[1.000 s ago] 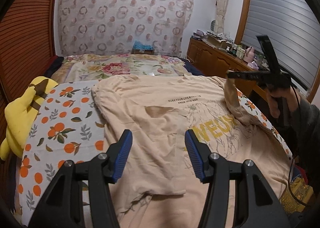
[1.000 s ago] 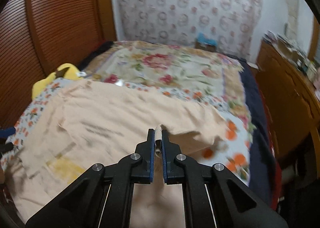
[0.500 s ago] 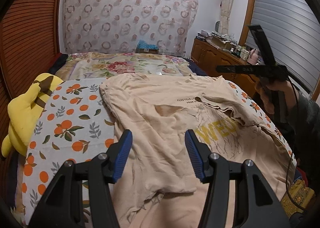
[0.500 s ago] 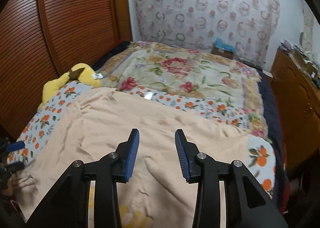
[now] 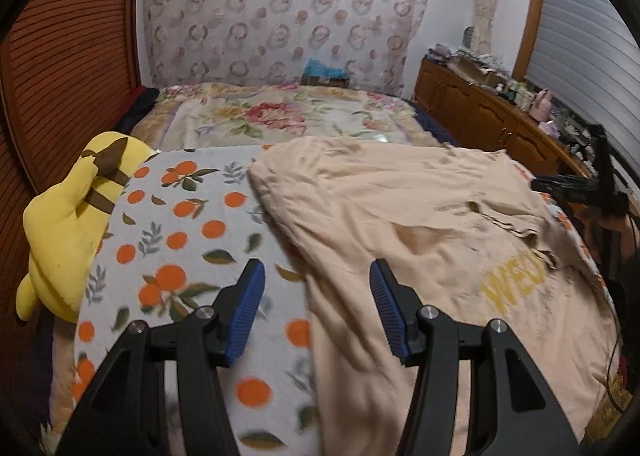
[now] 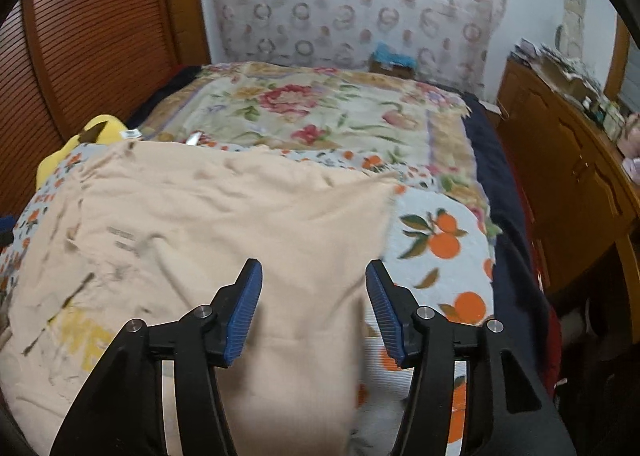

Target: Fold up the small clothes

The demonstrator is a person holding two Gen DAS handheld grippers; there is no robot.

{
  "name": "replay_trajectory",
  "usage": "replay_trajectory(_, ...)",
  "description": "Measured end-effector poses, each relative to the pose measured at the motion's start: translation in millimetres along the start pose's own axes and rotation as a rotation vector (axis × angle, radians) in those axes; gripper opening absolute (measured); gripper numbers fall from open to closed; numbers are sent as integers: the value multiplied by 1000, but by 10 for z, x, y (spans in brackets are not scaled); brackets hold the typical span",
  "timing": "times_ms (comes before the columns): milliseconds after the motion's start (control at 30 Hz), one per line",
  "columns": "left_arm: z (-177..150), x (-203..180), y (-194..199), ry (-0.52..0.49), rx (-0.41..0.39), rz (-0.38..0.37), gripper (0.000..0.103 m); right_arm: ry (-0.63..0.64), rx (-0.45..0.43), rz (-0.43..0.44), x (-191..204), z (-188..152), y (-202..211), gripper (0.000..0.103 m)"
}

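A peach T-shirt with yellow lettering lies spread on an orange-print blanket on the bed. My left gripper is open and empty, above the shirt's left edge. My right gripper is open and empty, above the shirt's right side near its edge. The right gripper also shows at the far right of the left wrist view.
A yellow plush toy lies at the bed's left edge by the wooden louvred wall. A floral quilt covers the far half of the bed. A wooden cabinet with clutter stands along the right side.
My right gripper was shut on the shirt's sleeve a second ago; it has let go, opened and drawn right. The sleeve now lies folded on the shirt. My left gripper has swung left.
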State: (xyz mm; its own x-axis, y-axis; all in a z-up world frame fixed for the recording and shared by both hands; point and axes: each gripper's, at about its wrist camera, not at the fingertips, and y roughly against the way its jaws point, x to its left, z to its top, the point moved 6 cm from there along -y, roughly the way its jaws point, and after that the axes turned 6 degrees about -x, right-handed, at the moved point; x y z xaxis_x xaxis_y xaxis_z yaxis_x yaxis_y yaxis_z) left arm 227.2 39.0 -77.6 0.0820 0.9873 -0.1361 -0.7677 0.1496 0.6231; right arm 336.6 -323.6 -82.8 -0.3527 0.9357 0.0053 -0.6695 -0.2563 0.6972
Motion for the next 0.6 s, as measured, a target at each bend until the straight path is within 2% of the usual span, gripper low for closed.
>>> replay_trajectory(300,203,336,-574,57,81,-7,55,-45,34,-37,-347,0,-238,59)
replay_trajectory(600,366,504,-953,70,126,-5,55,-31,47,-24,-412,146,-527,59)
